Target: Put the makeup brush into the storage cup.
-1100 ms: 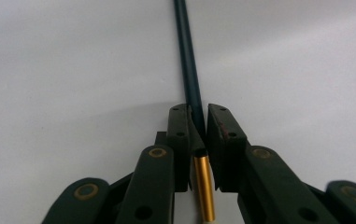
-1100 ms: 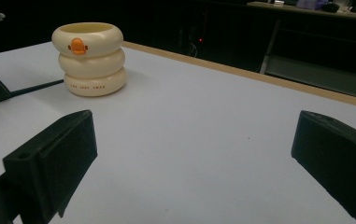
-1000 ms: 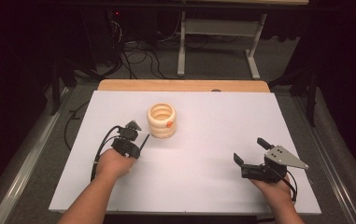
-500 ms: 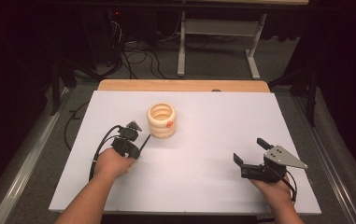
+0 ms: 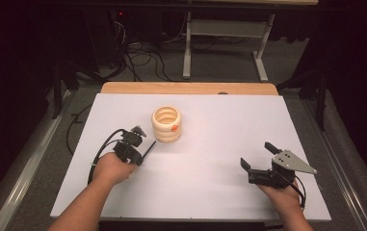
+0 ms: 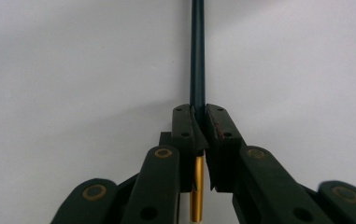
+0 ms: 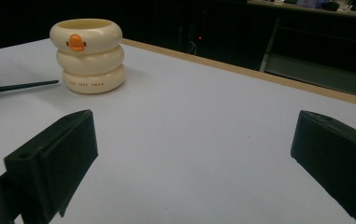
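table [image 5: 210, 144]: white, bare | cup [image 5: 166, 124]: cream, ringed, upright, left of centre | right gripper [image 5: 260, 163]: jaws wide apart, empty | left gripper [image 5: 141, 155]: jaws clamped on pen [image 6: 197, 56], near cup | step: pen carried | next, likely: lift tip over cup's mouth

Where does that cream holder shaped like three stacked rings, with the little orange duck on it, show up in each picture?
High view: the cream ringed holder stands left of centre on the white table, beyond the left gripper.
Left gripper view: not in it.
Right gripper view: upper left.
Shared landmark: the dark thin pen held in the left gripper points toward the holder.
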Demonstrator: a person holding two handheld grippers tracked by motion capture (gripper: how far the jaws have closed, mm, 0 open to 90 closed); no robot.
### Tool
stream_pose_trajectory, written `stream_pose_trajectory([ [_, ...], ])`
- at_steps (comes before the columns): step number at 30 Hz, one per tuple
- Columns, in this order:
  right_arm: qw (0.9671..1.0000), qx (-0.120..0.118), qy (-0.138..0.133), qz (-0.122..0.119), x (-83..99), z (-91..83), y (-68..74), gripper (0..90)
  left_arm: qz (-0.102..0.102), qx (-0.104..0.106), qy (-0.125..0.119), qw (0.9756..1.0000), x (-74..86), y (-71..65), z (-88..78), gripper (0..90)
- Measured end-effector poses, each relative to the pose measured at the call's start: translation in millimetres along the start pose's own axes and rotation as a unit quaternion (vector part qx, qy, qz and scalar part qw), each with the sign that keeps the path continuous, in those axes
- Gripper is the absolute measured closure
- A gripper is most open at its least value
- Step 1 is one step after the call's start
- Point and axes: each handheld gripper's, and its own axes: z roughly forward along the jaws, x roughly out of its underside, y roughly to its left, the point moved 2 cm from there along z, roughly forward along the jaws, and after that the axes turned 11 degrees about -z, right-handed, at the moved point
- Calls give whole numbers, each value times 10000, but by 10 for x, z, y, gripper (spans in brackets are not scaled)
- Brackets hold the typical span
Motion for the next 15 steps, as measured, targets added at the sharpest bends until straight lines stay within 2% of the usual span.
stream_pose_trajectory([
  [3, 10000, 0, 13, -9, -1, -1, 4, 20, 163, 39, 7, 9999, 15, -38, -53, 832],
  [5, 10000, -1, 12, -14, -1, 1, 5, 20, 179, 57, -22, 9998, 19, -57, -65, 832],
  [7, 10000, -5, 18, -12, -1, 1, 7, 20, 376, 54, -7, 9993, 29, -95, -111, 832],
  [9, 10000, -8, 2, -26, -1, 2, 7, 20, 403, 50, 4, 9992, 30, -103, -117, 831],
  [10, 10000, -7, -1, -32, -1, 2, 7, 20, 490, 69, 5, 9988, 35, -132, -143, 832],
  [15, 10000, -10, 4, -32, -1, 2, 11, 22, 674, 132, 19, 9976, 41, -205, -206, 832],
])
